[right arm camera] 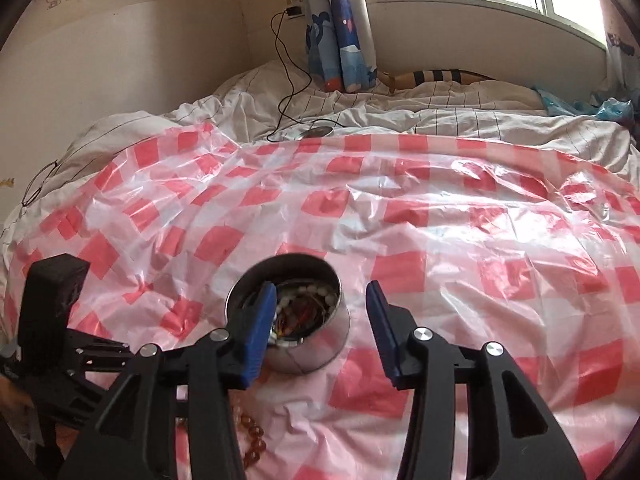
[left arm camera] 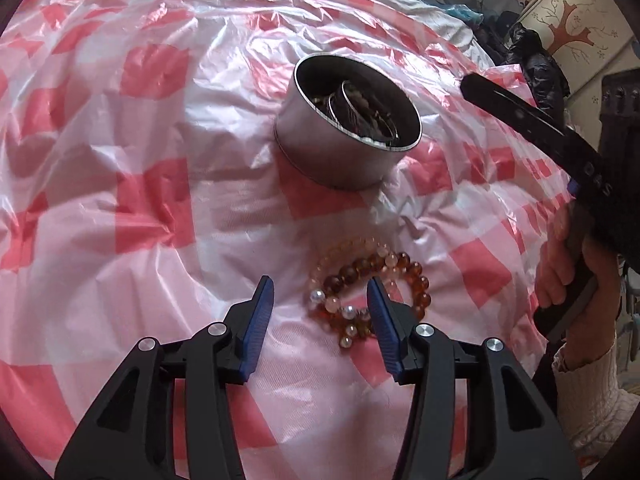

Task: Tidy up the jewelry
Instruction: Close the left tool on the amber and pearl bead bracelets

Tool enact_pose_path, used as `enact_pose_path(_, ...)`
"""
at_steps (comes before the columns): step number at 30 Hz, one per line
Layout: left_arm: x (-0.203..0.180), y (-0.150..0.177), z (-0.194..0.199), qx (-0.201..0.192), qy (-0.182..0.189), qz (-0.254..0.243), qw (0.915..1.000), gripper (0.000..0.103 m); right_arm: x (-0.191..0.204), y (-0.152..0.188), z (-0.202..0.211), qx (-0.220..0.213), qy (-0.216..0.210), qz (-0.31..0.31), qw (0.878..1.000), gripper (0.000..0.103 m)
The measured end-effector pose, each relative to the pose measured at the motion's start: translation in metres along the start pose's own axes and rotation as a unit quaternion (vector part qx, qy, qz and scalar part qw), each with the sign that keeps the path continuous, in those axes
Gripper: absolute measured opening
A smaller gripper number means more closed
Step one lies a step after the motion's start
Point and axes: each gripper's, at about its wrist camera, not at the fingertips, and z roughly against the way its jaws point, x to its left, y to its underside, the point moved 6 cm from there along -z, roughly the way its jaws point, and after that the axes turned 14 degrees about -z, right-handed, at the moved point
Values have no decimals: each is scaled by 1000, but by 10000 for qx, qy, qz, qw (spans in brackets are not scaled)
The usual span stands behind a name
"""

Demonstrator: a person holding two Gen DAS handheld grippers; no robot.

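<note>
While no writing reads clearly, left tongs [left arm camera: 320,296] gaping, beaded bracelets [left arm camera: 372,280], metal tin [left arm camera: 336,152].

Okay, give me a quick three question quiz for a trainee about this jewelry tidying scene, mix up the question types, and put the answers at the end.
1. True or false: the left gripper is shut on the bead bracelets.
2. Multiple choice: the metal tin is A) lying on its side, B) upright and open with jewelry inside, C) covered by a lid.
3. Short answer: what do the bracelets lie on?

Key
1. False: its jaws are open, with the bracelets lying loose near its fingertips.
2. B.
3. The pink checked plastic sheet spread over the bed.
</note>
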Motion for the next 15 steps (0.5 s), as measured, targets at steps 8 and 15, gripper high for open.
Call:
enact_pose_path(8,-15,1,-4,-243,25,-112,9996,38,1,88,10,912,168,302,9952,46)
enact_pose_path(15,-24,-2,10,-487,45,-522,9974,10,27,107,-4,1110,191,808,9903,46)
